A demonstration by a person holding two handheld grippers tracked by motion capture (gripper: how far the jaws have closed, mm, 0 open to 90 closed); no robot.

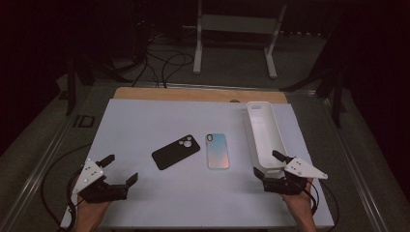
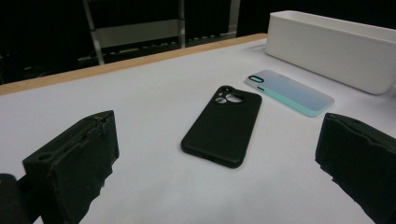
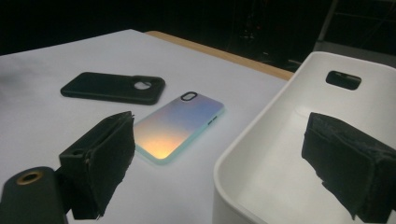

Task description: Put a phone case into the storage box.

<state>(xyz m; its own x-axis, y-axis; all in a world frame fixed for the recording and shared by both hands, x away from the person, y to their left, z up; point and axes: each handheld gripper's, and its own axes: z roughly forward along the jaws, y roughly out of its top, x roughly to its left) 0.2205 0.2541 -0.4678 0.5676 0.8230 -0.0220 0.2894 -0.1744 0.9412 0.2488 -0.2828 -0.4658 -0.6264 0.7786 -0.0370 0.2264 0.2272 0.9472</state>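
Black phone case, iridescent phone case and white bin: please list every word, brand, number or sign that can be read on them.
None can be read.
Black phone case: plain back, no print visible.
Iridescent phone case: only a colour gradient, no lettering visible.
White bin: bare walls, no label visible.

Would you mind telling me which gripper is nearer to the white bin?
The right. The right gripper is open at the white bin's near end, one of its fingers over the inside. The left gripper sits open across the table, beyond both phone cases.
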